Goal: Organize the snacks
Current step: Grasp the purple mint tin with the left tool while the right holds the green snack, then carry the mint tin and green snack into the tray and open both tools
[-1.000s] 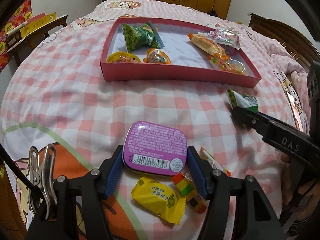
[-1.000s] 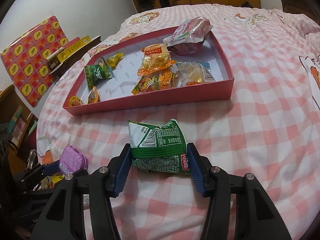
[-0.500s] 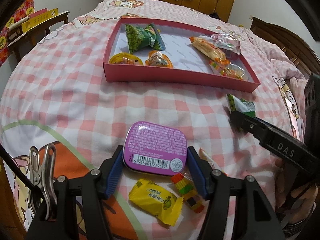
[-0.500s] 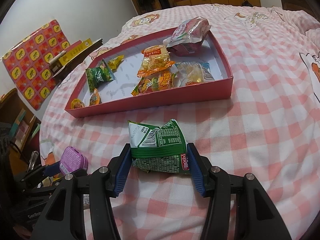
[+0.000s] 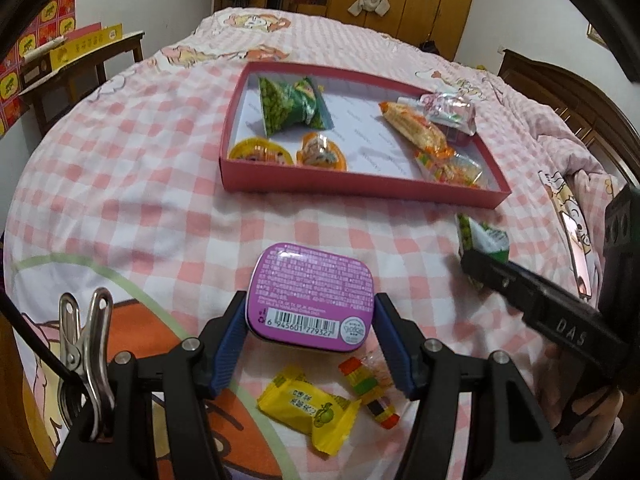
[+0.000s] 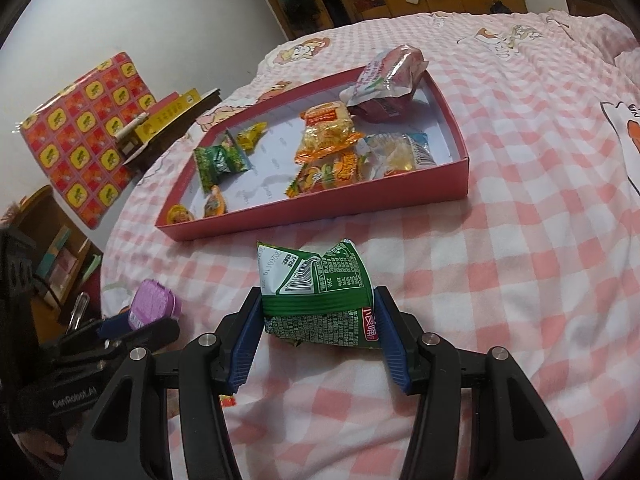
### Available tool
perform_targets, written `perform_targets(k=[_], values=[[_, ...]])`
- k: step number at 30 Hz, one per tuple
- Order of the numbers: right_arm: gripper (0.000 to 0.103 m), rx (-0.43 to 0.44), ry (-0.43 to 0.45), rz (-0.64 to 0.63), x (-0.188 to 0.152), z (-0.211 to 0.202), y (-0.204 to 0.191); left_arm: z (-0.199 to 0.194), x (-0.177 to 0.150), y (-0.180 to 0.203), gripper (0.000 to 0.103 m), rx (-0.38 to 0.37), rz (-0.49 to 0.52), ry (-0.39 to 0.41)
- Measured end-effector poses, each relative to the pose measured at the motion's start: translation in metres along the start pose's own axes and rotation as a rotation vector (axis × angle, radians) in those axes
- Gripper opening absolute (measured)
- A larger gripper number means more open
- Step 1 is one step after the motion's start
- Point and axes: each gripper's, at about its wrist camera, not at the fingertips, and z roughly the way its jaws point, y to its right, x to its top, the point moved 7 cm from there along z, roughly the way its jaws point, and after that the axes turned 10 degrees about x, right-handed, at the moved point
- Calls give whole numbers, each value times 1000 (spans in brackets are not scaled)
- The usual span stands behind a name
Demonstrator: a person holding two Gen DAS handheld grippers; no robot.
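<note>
Red tray (image 5: 360,190) at 12 o'clock is part-filled; left gripper (image 5: 310,334) clamps purple tin (image 5: 312,300), right gripper (image 6: 316,332) clamps green packet (image 6: 316,292); yellow candy (image 5: 308,408) and striped candy (image 5: 370,390) remain on the bed (image 5: 120,180).

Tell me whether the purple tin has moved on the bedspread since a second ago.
No. The purple tin sits between the left tool pads, on the same checks before the red tray.

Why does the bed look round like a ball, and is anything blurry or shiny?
Left wrist view: the fisheye lens bulges the bed, corners go black, and lamp glare streaks the purple tin. Right wrist view: same bulge bends the red tray; the green snack bag stays sharp, its print readable.
</note>
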Motion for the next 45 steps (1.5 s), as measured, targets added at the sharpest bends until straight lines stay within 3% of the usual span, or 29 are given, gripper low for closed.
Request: perform_targets(k=[23,45], values=[[54,35,32,-76,4,-15,-30,-12,32,1,64,-26,1,85],[54,-8,110,-130,61,-20,-29,3,89,26,64,-36,45,145]])
